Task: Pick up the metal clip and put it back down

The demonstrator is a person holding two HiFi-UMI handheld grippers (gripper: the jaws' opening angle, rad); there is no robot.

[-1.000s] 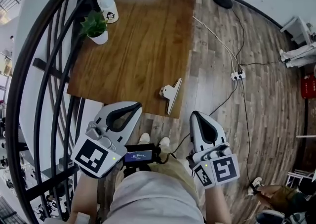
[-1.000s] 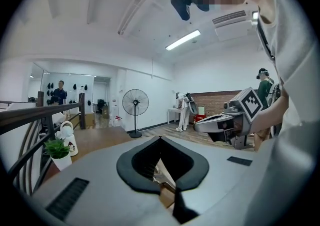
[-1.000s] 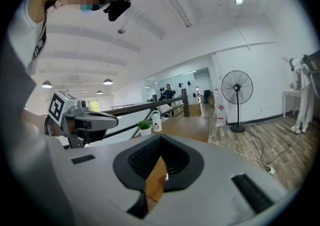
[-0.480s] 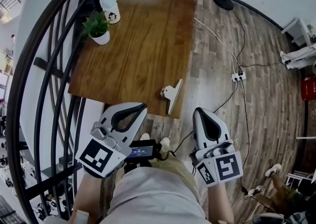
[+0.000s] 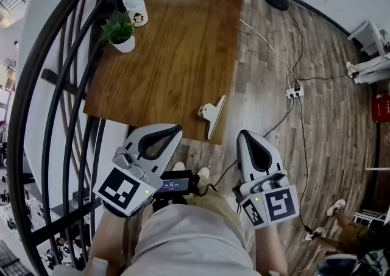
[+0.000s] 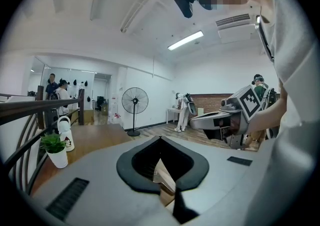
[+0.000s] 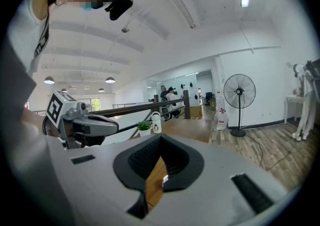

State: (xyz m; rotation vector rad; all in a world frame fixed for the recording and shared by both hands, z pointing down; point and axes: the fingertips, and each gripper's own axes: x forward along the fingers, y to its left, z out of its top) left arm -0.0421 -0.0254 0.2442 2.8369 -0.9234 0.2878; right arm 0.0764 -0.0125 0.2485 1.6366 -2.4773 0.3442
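Note:
A silvery metal clip (image 5: pixel 211 114) lies on the wooden table (image 5: pixel 177 49) near its front right corner. My left gripper (image 5: pixel 171 131) hovers just off the table's near edge, to the left of the clip and short of it, jaws shut with nothing in them. On the other side, my right gripper (image 5: pixel 247 136) hangs over the floor, below and right of the clip, also shut and empty. Through the gap in the left gripper's jaws a bit of the clip (image 6: pixel 164 175) shows. The right gripper view shows the table's edge (image 7: pixel 156 177) and a glint of metal.
A small potted plant (image 5: pixel 119 32) and a white mug (image 5: pixel 135 8) stand at the table's far left. A black railing (image 5: pixel 61 86) curves along the left side. A power strip (image 5: pixel 294 92) and cables lie on the wood floor to the right; a fan base (image 5: pixel 275 0) stands beyond.

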